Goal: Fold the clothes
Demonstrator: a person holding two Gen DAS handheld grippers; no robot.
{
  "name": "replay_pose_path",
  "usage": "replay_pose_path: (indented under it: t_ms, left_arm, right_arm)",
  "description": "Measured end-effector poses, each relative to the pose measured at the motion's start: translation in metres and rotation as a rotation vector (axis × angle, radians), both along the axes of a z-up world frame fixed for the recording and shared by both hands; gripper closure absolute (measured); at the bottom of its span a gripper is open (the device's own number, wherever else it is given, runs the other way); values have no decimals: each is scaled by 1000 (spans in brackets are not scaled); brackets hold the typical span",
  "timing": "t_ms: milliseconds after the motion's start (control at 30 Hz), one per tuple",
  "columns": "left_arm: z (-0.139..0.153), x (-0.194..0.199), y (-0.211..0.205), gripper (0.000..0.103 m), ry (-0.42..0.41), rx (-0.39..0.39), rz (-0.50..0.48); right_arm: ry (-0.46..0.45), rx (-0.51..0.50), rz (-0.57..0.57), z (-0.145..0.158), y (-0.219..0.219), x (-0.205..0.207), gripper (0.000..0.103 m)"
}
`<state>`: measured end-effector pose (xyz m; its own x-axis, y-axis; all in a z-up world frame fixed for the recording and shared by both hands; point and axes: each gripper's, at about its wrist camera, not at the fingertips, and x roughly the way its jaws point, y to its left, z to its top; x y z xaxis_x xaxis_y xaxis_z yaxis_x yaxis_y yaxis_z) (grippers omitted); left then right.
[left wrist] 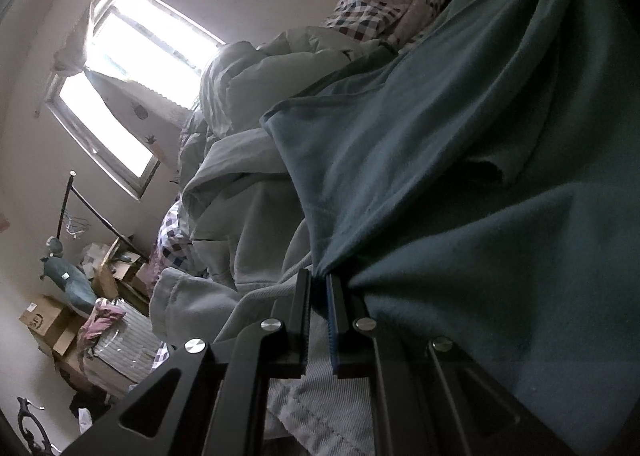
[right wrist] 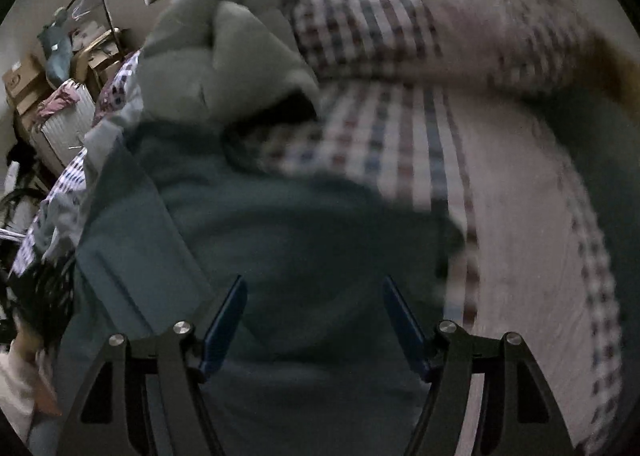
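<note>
The teal garment [left wrist: 460,184] is matt, soft knit cloth with a faint nap, the pale grey jacket [left wrist: 256,192] a smoother padded cloth with stitched seams, the checked sheet [right wrist: 400,144] thin woven cotton, and the left gripper [left wrist: 319,280] matt black with shiny metal screws and ribbed pads.

Bed [right wrist: 520,256] with checked sheet; dark teal garment [right wrist: 304,240] spread on it, pale grey-green garment [right wrist: 224,56] heaped beyond, checked pillow [right wrist: 380,28] behind.
</note>
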<state>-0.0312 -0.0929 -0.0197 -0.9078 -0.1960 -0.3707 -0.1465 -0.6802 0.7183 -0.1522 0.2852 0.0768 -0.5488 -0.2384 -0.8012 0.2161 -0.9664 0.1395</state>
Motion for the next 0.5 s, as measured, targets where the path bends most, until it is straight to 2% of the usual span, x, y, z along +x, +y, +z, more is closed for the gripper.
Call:
replay_pose_path:
  t_ms: [33, 167, 267, 500]
  left_arm:
    - [-1, 0, 0, 96, 3, -4, 1]
    - [-1, 0, 0, 97, 4, -5, 1]
    - [-1, 0, 0, 97, 1, -3, 0]
    - [-3, -1, 1, 97, -5, -7, 2]
  right_arm:
    - [-13, -22, 9, -9, 8, 5, 31]
    - [5, -65, 128, -23, 10, 18, 55]
    - [19, -72, 270, -23, -18, 17, 56]
    - [17, 57, 454, -28, -69, 6, 57]
